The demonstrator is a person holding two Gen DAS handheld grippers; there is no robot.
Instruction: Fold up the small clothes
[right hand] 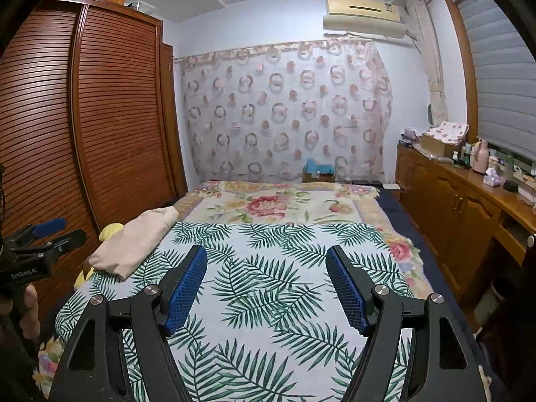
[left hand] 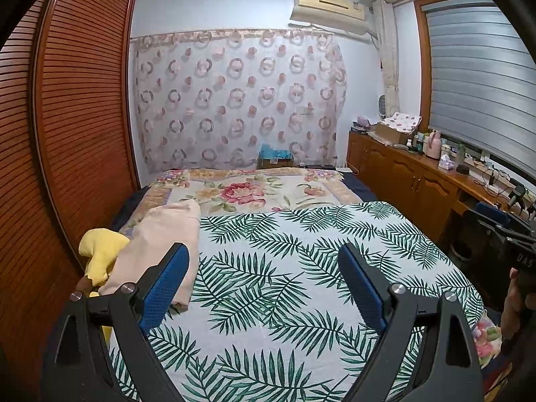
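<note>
Both claws, left gripper [left hand: 263,269] and right gripper [right hand: 266,273], are hovering spread and empty above the leaf-print sheet [right hand: 268,284], leaving the beige garment [right hand: 134,244] lying bunched at its far left corner, seemingly awaiting or done with folding.

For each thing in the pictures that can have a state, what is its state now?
left gripper: open, holds nothing, above the leaf-print sheet.
right gripper: open, holds nothing.
beige garment: lies bunched at the left edge of the leaf-print sheet, not spread.
yellow garment: crumpled, partly under the beige garment.
leaf-print sheet: spread flat on the bed.
wardrobe doors: shut.
window blind: down.
</note>
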